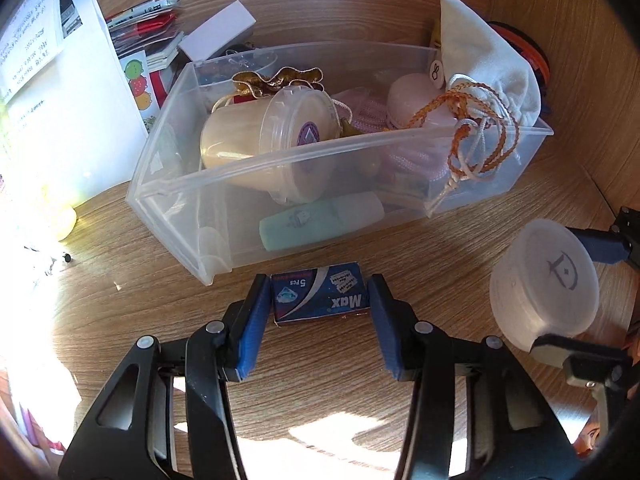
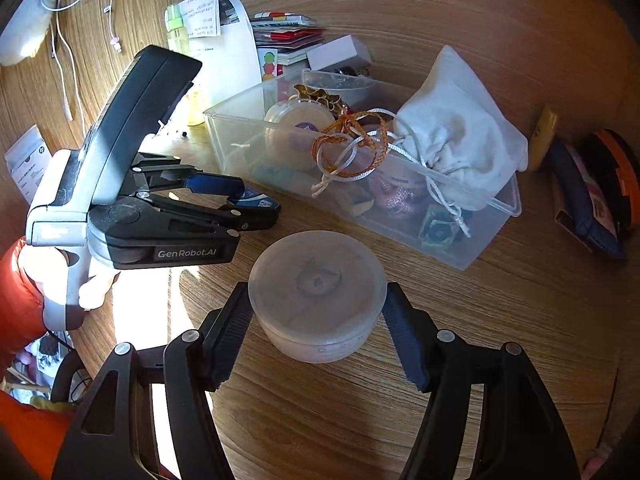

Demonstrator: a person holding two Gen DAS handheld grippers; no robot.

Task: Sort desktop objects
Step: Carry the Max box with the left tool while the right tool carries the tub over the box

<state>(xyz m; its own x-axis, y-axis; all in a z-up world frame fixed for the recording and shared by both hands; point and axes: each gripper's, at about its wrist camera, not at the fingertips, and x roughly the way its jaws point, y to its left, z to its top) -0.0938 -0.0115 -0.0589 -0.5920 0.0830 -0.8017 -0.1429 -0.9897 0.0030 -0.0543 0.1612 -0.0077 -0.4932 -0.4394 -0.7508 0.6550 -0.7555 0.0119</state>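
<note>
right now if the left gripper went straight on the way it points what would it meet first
The blue blade box already between the left gripper fingers; past it, probably the near wall of the clear bin, though depth is unclear.

2 wrist views share bin (image 1: 280, 208).

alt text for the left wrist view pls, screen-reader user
The left gripper straddles a small blue Max blade box on a wooden desk, just in front of a clear plastic bin of clutter. At right, the right gripper holds a frosted round lidded tub.
</note>
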